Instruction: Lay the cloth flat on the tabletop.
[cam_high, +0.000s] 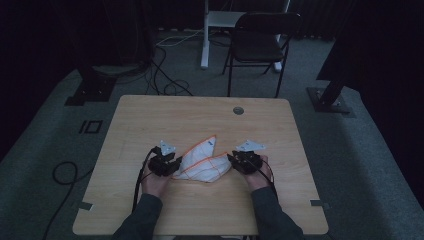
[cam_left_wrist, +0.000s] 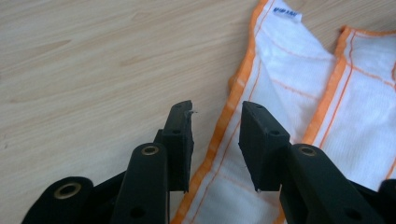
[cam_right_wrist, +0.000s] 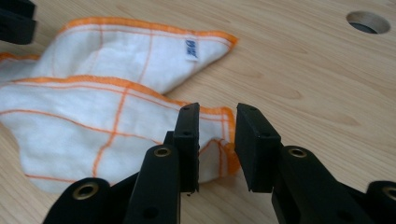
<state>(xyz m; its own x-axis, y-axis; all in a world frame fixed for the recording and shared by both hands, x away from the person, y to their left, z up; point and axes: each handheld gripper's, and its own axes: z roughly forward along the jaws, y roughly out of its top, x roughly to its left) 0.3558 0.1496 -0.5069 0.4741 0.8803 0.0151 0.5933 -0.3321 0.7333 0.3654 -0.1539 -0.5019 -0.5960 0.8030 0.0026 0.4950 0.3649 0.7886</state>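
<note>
High view: 1 white cloth w/ orange stripes lies folded on the table btwn my 2 grippers. Left gripper at its left edge, jaws apart, hem between, not pinched. Right gripper at its right corner, jaws parted, nothing gripped.

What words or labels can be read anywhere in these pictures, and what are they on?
Small white tag sewn on the orange edge of the white cloth: blue print, too blurred to read.
The same tag in the left gripper view: blue marks, also too blurred to read.
Wooden table, black chair, floor: no writing to be seen.
</note>
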